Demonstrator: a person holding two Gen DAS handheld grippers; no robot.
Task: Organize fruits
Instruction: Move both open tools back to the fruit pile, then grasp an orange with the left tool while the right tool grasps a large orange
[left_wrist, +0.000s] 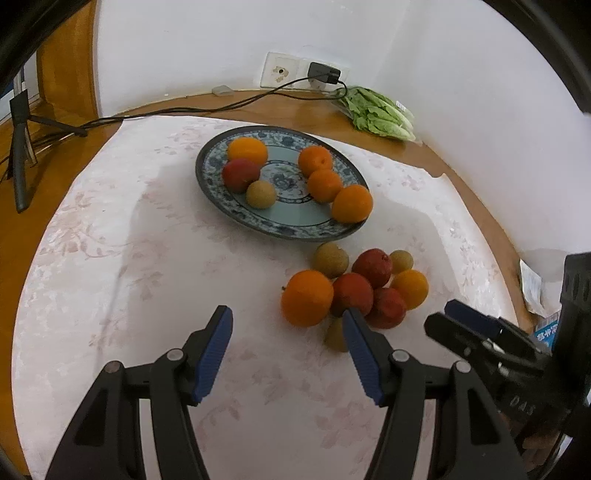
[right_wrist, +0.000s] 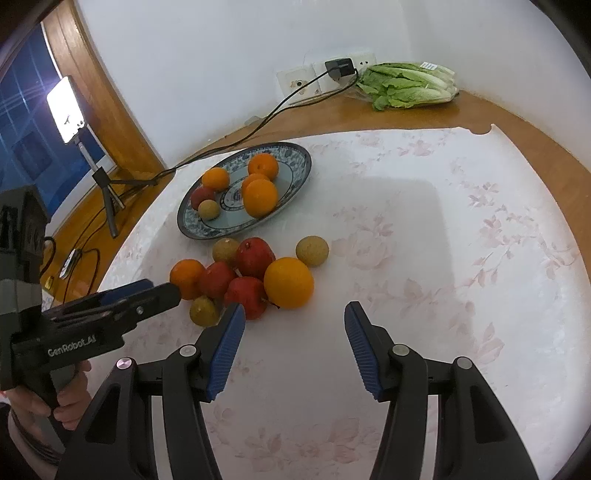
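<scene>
A blue patterned plate (left_wrist: 295, 218) (right_wrist: 295, 173) holds several oranges, one red fruit (left_wrist: 240, 173) and one small brown fruit (left_wrist: 260, 194). In front of it a loose pile lies on the cloth: a big orange (left_wrist: 306, 297) (right_wrist: 289, 282), red fruits (left_wrist: 352, 293) (right_wrist: 255, 256), small brown fruits (left_wrist: 331, 259) (right_wrist: 312, 251). My left gripper (left_wrist: 288, 317) is open and empty, just left of and before the pile. My right gripper (right_wrist: 295, 314) is open and empty, near the big orange. It also shows in the left wrist view (left_wrist: 458, 317).
A pale floral cloth (right_wrist: 443, 258) covers the wooden table (left_wrist: 295, 107). Bagged lettuce (left_wrist: 376, 112) (right_wrist: 406, 85) lies by the wall. A black charger cable (left_wrist: 184, 109) runs from the wall socket (right_wrist: 343, 68). A tripod with a lit phone (right_wrist: 68, 107) stands at the left.
</scene>
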